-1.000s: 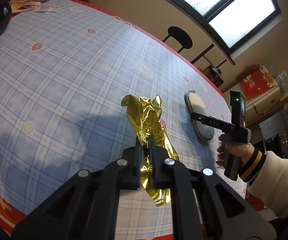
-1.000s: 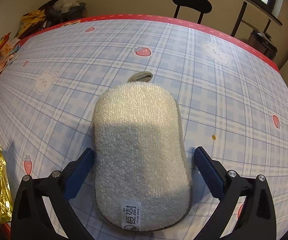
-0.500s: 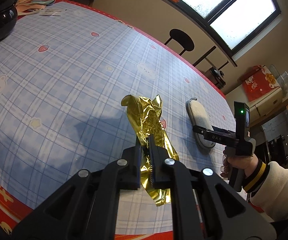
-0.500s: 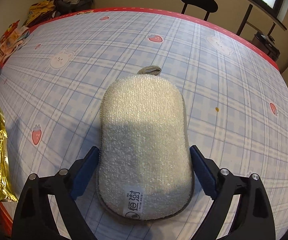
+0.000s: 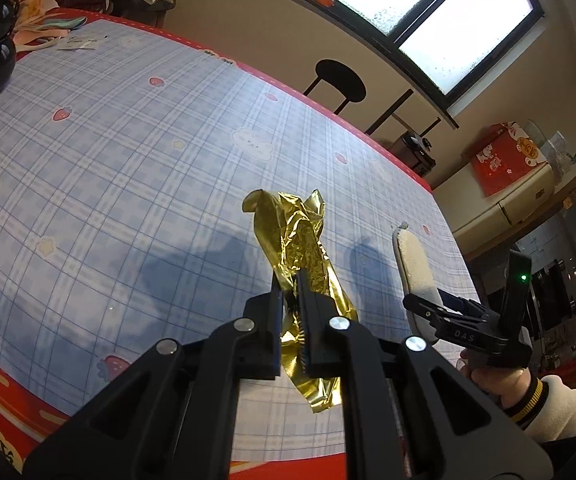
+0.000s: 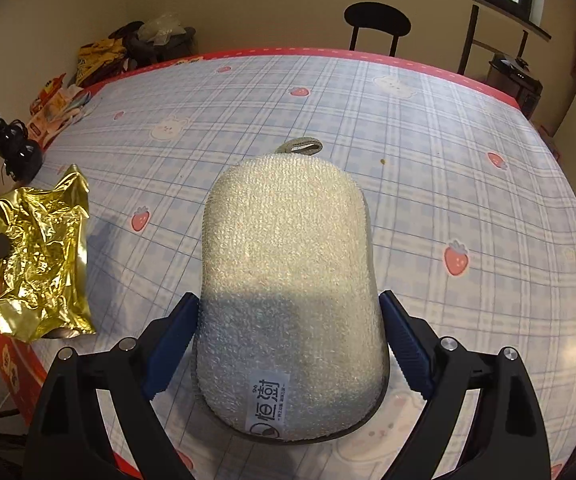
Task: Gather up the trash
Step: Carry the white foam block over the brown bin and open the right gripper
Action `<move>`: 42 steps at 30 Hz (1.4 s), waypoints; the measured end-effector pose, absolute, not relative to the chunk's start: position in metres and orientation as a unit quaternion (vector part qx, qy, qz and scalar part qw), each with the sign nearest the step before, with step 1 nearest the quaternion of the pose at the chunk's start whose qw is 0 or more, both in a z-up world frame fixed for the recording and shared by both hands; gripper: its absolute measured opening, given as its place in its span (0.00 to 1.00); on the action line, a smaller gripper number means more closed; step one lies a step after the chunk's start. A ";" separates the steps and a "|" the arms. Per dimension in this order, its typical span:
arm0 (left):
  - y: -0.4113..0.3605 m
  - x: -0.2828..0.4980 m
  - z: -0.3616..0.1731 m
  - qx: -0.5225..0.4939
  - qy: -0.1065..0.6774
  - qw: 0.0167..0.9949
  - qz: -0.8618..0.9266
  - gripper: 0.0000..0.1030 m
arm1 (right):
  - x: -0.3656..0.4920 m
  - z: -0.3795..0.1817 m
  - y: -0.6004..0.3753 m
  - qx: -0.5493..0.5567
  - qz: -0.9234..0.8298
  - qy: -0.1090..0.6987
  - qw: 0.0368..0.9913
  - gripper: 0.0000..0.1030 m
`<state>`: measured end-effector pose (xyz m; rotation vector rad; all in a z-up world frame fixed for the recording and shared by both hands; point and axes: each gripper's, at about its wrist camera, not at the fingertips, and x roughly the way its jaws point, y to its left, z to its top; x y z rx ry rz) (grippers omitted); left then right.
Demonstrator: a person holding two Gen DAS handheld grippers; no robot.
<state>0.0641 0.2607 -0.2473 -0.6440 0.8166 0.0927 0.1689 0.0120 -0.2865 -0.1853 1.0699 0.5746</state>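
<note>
A crumpled gold foil wrapper (image 5: 292, 232) hangs above the blue checked tablecloth (image 5: 127, 160), and my left gripper (image 5: 290, 280) is shut on its lower part. From the right wrist view the same foil (image 6: 39, 256) shows at the left, near the table's red edge. A pale oval scrubbing sponge (image 6: 288, 260) with a grey loop sits between the blue pads (image 6: 175, 336) of my right gripper (image 6: 288, 308), which press on both its sides. In the left wrist view the sponge (image 5: 414, 264) tilts up off the cloth, with the right gripper (image 5: 440, 308) at its near end.
A black chair (image 6: 376, 20) stands behind the far edge of the table (image 6: 448, 160). Snack packets and bags (image 6: 99, 60) are piled at the far left corner, and a black round object (image 6: 19, 152) sits at the left edge. A small brown crumb (image 6: 382, 161) lies beyond the sponge.
My right gripper's pads have closed in from a gap onto the sponge's sides and drawn it toward the near edge, tilting it up. The left gripper with the foil has pulled back and risen slightly.
</note>
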 end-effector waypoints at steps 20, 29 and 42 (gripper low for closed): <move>0.127 0.119 -0.180 -0.239 0.372 0.895 -0.052 0.10 | 0.142 -0.203 -0.188 0.002 0.184 0.419 0.889 0.85; 0.043 0.154 -0.167 -0.211 0.376 0.896 -0.108 0.10 | 0.137 -0.205 -0.298 0.041 0.114 0.406 0.906 0.85; -0.046 0.187 -0.178 -0.192 0.393 0.890 -0.125 0.10 | 0.175 -0.231 -0.456 0.057 0.001 0.422 0.905 0.85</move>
